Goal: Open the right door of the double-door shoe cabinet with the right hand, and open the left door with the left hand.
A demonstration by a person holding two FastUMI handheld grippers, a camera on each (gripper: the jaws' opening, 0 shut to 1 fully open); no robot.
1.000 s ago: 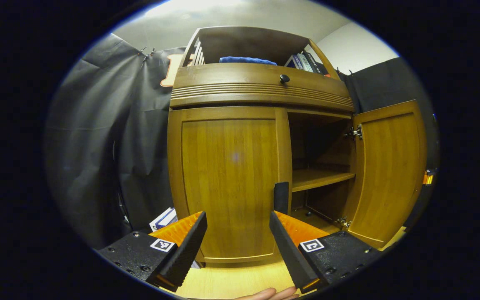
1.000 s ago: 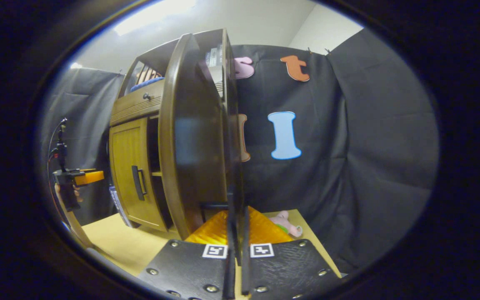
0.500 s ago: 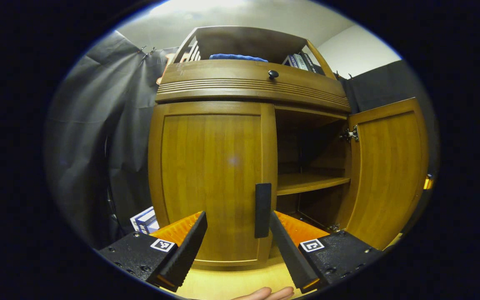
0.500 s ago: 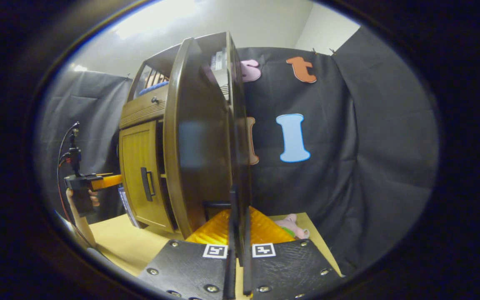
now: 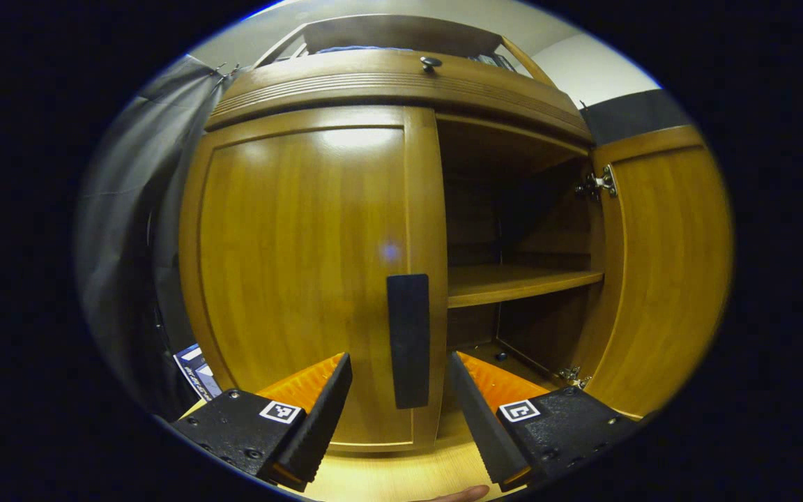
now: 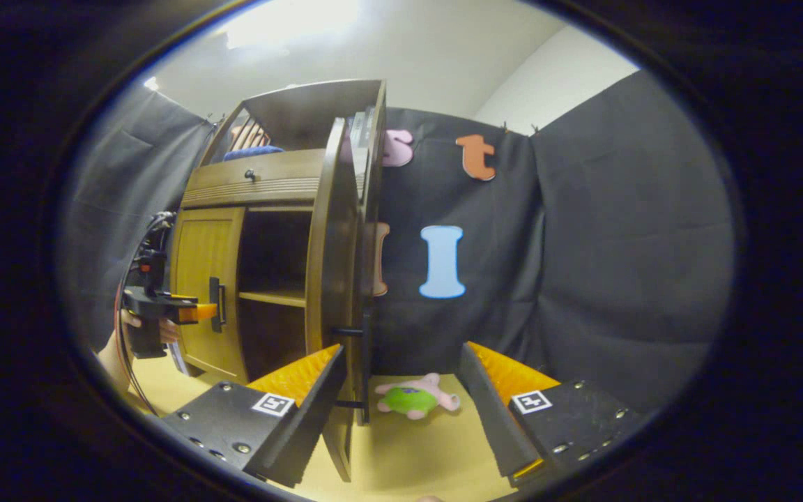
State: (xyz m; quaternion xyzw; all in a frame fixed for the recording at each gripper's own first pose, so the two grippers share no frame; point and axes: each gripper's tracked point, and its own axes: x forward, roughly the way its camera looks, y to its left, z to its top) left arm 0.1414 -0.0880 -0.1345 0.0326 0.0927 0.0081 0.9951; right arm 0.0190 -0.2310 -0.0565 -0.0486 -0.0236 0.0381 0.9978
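Half done imo: right door (image 5: 659, 272) hangs wide open, left door (image 5: 304, 279) shut. Left gripper (image 5: 399, 411) gapes wide around its handle (image 5: 408, 339); right gripper (image 6: 401, 411) spread, empty.

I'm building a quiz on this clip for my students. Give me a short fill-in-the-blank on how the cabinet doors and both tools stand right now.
1. The right door of the cabinet stands ___.
2. The left door is ___.
3. The left tool is open, with the left door's ___ in line between its fingers.
4. The right tool is ___.

Missing words: open; closed; handle; open
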